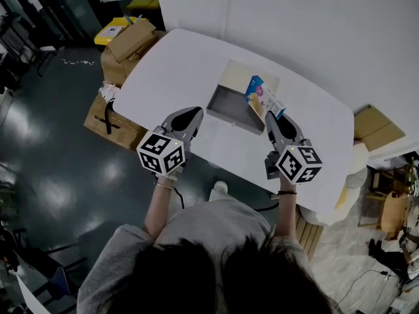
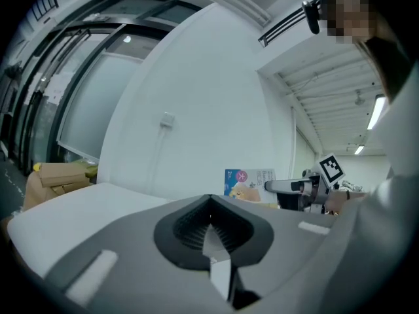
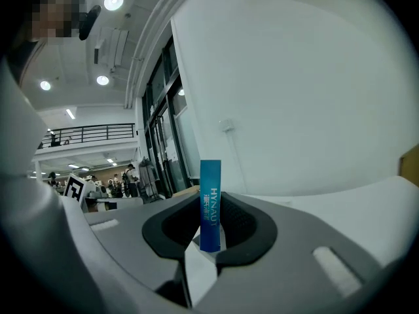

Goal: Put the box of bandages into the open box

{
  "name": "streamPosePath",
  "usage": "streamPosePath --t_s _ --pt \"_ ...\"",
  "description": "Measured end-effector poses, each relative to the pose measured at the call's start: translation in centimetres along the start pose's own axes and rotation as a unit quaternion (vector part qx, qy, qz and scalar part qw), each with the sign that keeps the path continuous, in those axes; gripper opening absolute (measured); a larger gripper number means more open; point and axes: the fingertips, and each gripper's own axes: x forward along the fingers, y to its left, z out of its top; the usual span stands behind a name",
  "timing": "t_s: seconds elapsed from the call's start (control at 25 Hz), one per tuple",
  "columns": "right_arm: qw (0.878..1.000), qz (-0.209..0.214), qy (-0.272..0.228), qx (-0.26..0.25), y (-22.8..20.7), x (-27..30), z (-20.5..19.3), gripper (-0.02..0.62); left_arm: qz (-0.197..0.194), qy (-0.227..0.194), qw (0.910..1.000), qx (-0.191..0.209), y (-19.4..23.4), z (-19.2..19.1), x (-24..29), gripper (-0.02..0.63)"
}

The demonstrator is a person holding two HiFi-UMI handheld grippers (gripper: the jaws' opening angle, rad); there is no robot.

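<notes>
The box of bandages [image 1: 263, 97], blue with a printed front, hangs tilted over the right rim of the open box [image 1: 226, 118]. That box is a shallow grey tray with its lid folded back, in the middle of the white table [image 1: 177, 64]. My right gripper [image 1: 269, 116] is shut on the bandage box, whose narrow blue edge [image 3: 210, 205] stands upright between the jaws [image 3: 209, 235]. My left gripper [image 1: 195, 112] is shut and holds nothing, near the table's front edge to the left of the tray. The left gripper view shows its closed jaws [image 2: 209, 231], the bandage box [image 2: 249, 183] and the right gripper [image 2: 298, 187] beyond.
Cardboard boxes [image 1: 127, 44] stand on the floor at the table's left end, with another [image 1: 105, 120] lower down and a yellow item [image 1: 114, 28] behind. More cardboard [image 1: 373, 126] lies at the right. A white wall runs behind the table.
</notes>
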Motion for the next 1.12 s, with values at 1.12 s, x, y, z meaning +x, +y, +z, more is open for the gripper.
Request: streamPosePath --t_s 1.12 --pt "0.987 0.089 0.101 0.087 -2.1 8.4 -4.4 0.089 0.001 0.064 0.9976 -0.027 3.1 -3.1 6.9 -0.003"
